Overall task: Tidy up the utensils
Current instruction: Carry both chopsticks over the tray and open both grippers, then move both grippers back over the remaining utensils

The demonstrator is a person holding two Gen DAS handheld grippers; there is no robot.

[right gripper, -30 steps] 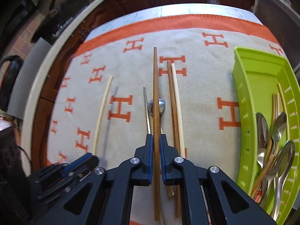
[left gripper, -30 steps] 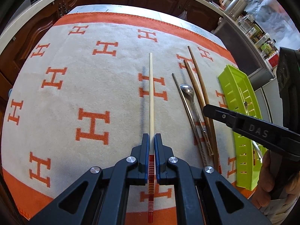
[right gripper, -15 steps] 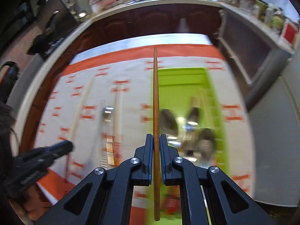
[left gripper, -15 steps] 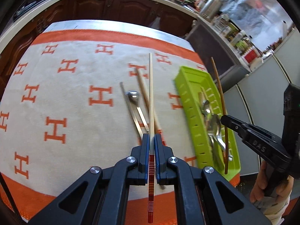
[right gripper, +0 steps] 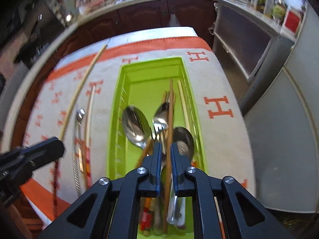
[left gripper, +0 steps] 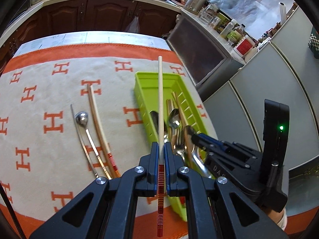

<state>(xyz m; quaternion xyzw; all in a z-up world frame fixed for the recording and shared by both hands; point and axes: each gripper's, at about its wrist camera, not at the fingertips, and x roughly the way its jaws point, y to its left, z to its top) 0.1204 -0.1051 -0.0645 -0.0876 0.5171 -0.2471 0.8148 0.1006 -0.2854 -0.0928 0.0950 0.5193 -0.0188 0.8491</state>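
My left gripper (left gripper: 161, 149) is shut on a pale chopstick with a red banded end (left gripper: 160, 107), held above the left side of the green tray (left gripper: 143, 99). My right gripper (right gripper: 165, 151) has its jaws slightly parted around a brown chopstick (right gripper: 170, 107) that lies down in the green tray (right gripper: 117, 107) among spoons (right gripper: 135, 125) and a fork. The right gripper also shows low over the tray in the left wrist view (left gripper: 194, 135). On the cloth lie a pale chopstick (left gripper: 97, 119), a metal spoon (left gripper: 81, 118) and a metal chopstick (left gripper: 78, 131).
An orange-and-cream H-patterned cloth (left gripper: 49, 99) covers the table. The tray sits near the table's right edge (right gripper: 229, 103). Grey appliances (left gripper: 259, 99) stand just beyond that edge. Dark wood cabinets (left gripper: 89, 14) and a cluttered counter lie behind.
Both grippers moved right, from over the cloth to over the tray. The right gripper lowered the brown chopstick into the tray and its jaws have loosened. The left still grips its chopstick.
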